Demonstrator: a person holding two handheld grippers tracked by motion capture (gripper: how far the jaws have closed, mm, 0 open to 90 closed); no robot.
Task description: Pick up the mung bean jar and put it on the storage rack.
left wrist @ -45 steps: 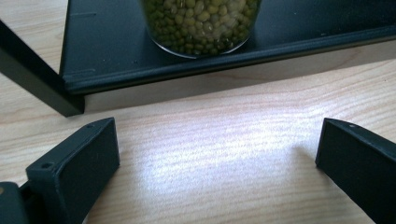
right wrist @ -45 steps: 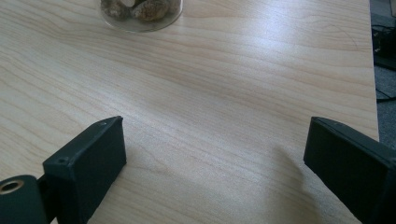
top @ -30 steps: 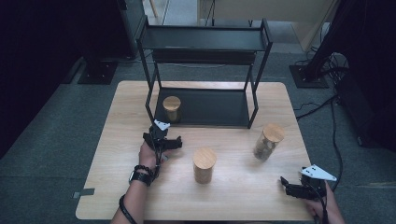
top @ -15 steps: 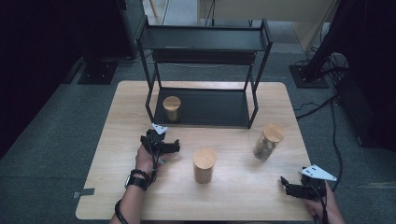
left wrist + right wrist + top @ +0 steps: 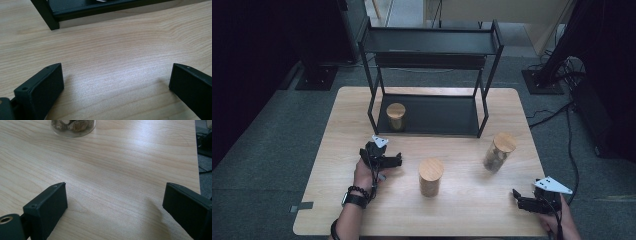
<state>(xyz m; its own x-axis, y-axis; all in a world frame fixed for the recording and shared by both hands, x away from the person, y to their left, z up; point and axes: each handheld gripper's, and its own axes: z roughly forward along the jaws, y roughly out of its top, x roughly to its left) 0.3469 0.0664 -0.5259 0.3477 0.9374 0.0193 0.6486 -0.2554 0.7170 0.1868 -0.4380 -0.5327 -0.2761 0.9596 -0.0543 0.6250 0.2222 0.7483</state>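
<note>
The left tool (image 5: 394,160) gapes wide and empty low over the bench (image 5: 337,145), with the wooden-lidded jar (image 5: 431,176) just to its right. The right tool (image 5: 518,197), equally wide, sits at the bench's near right corner, the clear jar (image 5: 499,152) beyond it, a third jar (image 5: 395,116) on the black rack (image 5: 432,47).

The high view looked forward and down over the whole wooden table (image 5: 337,200) and black rack (image 5: 432,47). Both gripper views sat close above the tabletop; the left one shared the rack's base (image 5: 82,10).

3 jars (image 5: 431,176) upright, wood lids
</note>
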